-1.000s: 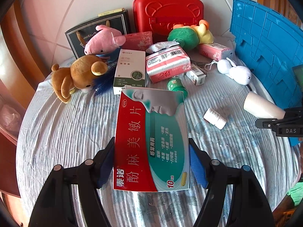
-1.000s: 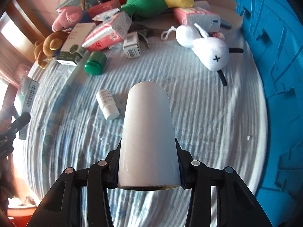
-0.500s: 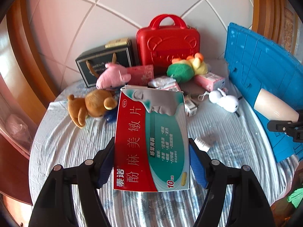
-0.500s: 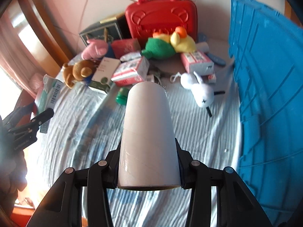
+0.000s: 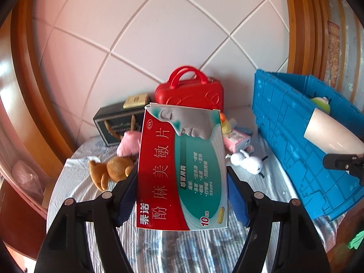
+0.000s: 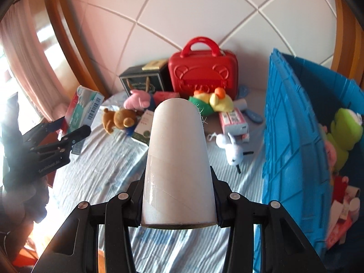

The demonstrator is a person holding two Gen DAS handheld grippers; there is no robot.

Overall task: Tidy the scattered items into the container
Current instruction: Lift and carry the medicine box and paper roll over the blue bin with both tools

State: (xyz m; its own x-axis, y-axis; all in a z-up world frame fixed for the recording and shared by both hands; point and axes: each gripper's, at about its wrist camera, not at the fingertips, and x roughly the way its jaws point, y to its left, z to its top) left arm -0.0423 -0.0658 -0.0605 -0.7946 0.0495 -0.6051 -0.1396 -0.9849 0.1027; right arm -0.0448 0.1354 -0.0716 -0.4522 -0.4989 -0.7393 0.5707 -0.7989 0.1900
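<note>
My left gripper (image 5: 182, 202) is shut on a red and teal medicine box (image 5: 182, 170) and holds it high above the table. My right gripper (image 6: 178, 202) is shut on a white paper roll (image 6: 178, 159), lifted beside the blue crate (image 6: 293, 150). The crate (image 5: 295, 136) stands at the right and holds a green plush frog (image 6: 345, 132) and several small items. The right gripper with the roll (image 5: 329, 134) shows over the crate's near wall in the left wrist view. The left gripper with the box (image 6: 84, 111) shows at the left in the right wrist view.
On the striped tablecloth (image 6: 109, 159) lie a brown bear (image 6: 118, 119), a pink plush (image 6: 136, 96), a white rabbit (image 6: 232, 147), a green and yellow plush (image 6: 211, 102) and pink boxes (image 6: 234, 120). A red case (image 6: 202, 72) and a black box (image 6: 143, 79) stand by the tiled wall.
Both grippers have risen well above the table with their loads. The right gripper has moved toward the crate, whose inside now shows.
</note>
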